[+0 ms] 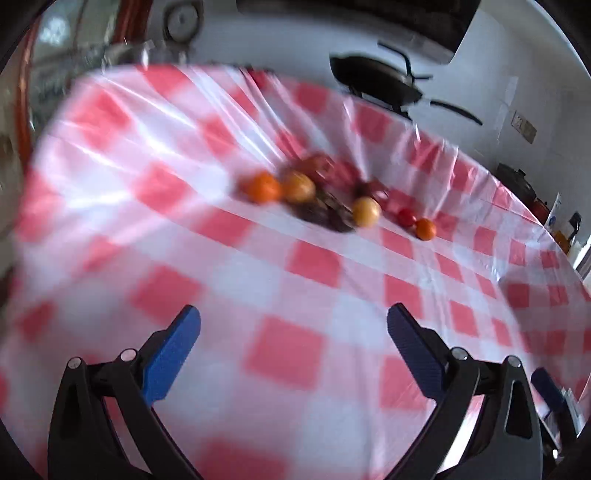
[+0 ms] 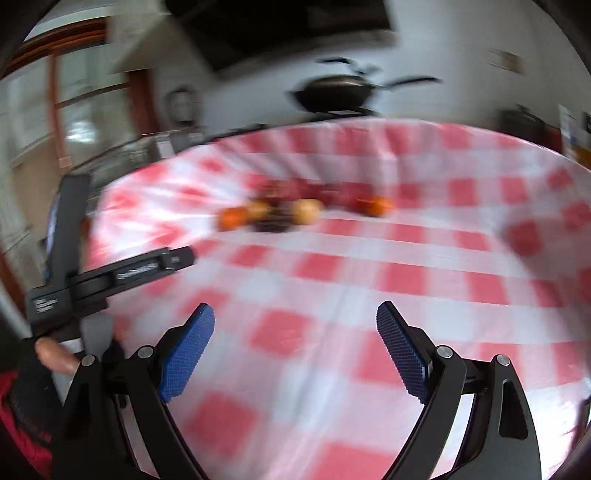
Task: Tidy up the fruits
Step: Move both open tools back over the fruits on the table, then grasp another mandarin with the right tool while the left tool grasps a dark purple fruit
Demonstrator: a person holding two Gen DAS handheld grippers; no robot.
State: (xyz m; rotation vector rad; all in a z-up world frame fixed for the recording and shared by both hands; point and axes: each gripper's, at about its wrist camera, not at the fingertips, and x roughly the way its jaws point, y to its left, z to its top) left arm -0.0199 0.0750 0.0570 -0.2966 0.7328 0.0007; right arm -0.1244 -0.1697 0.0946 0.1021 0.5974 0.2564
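Plainly, the sorting has barely begun, as far as these views show. The fruits [image 1: 321, 199] lie in one loose cluster toward the far middle of the desk [image 1: 295, 288], none of them set apart into any order or container that I can make out. In the left wrist view an orange [image 1: 263, 188] sits at the left end, touching a yellowish round fruit [image 1: 298, 186]; a dark patch [image 1: 325, 216], perhaps a plate or dark fruit, lies just in front; another yellow fruit [image 1: 365, 211] sits beside it, and a small red fruit [image 1: 406, 217] and a small orange one [image 1: 425, 229] trail off to the right. Motion blur hides the reddish things behind them.

The left hand-held gripper [image 1: 293, 325] stands spread wide and empty, well short of the cluster, with only cloth between its blue pads [image 1: 173, 354]. The right hand-held gripper [image 2: 295, 321] is likewise released, nothing between its pads [image 2: 188, 350], and equally far from the fruit. So everything is left to do: reach in, pick each piece, group it.

The desk wears a glossy red-and-white checked cloth, creased toward the far edge. Beyond it a dark pan [image 1: 376, 79] sits by a pale wall under a dark screen [image 2: 280, 26]. In the right wrist view, the other gripper's black frame [image 2: 110, 273] and a person's fingers [image 2: 55, 354] show at the left edge.
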